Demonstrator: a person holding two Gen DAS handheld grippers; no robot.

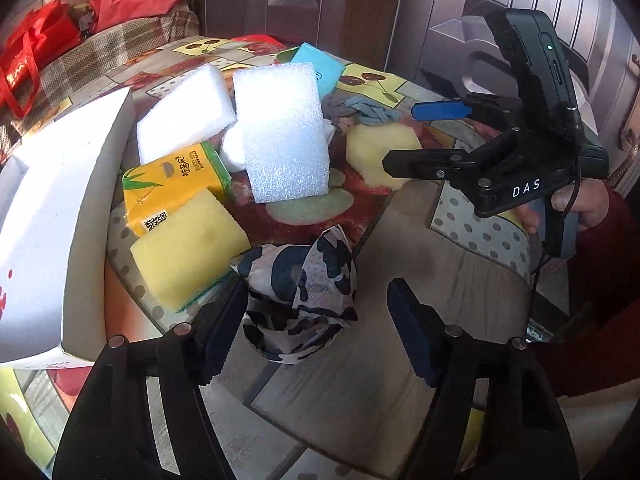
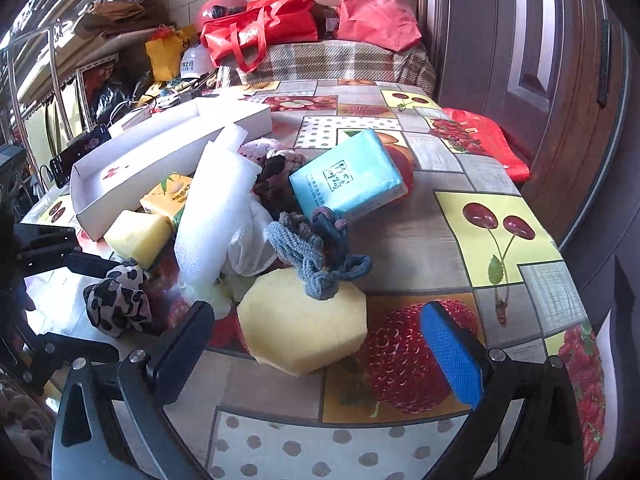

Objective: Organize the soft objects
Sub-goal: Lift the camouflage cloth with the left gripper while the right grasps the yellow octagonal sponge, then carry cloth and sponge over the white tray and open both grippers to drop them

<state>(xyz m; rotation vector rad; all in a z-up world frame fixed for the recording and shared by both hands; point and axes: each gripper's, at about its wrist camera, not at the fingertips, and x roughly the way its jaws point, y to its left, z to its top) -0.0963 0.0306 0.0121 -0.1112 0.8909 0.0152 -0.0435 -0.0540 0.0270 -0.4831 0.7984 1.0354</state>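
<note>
Item: scrunchie (image 1: pixel 298 300), spotted, lying between the spread fingers of the left gripper (image 1: pixel 316 320), nearer its left finger.
Right gripper (image 2: pixel 320 344): 2 fingers released, sponge (image 2: pixel 304 320) between them.
Handling: center the scrunchie, clench gently, lift toward the box (image 1: pixel 52 216).

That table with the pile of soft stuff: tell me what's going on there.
A person holds a claw in each hand over a heap of foam, sponges, tissue packs and scrunchies. The left claw is open around the spotted scrunchie, not yet shut on it. The right claw is open too, pointing at the yellow sponge with a grey scrunchie lying on it. The white box beside the pile looks empty.
</note>
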